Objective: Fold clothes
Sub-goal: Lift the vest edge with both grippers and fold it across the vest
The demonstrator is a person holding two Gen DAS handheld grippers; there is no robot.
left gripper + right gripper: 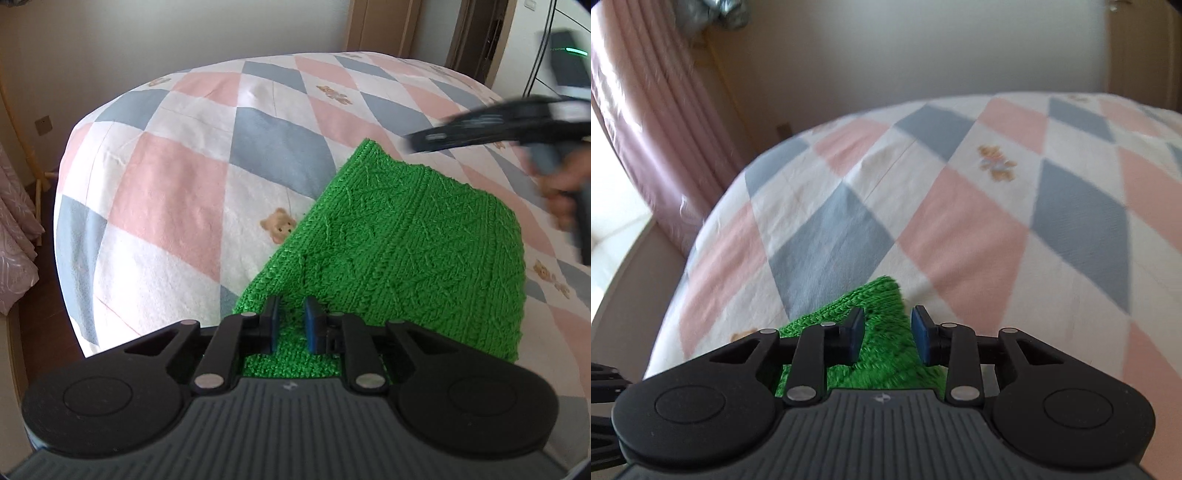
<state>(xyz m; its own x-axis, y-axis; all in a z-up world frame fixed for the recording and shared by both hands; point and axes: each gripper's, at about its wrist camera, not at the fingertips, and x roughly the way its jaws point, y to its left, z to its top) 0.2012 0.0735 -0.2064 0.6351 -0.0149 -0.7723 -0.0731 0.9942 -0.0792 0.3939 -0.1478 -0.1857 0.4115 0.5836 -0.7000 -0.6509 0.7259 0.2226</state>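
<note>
A bright green knitted garment (406, 236) lies folded on the bed, its far corner pointing away. My left gripper (291, 325) sits at its near edge with the jaws a small gap apart and knit between the blue pads; no firm pinch shows. In the right wrist view the same green knit (882, 325) lies under my right gripper (888, 332), whose jaws stand apart above a corner of it. The right gripper also shows blurred in the left wrist view (480, 129), above the garment's far right side.
The bed has a quilt of pink, grey and white diamonds with teddy bears (184, 177). Its left edge drops to a wooden floor (40, 317). Pink curtains (646, 122) hang at the left. A wall and door frames stand beyond the bed.
</note>
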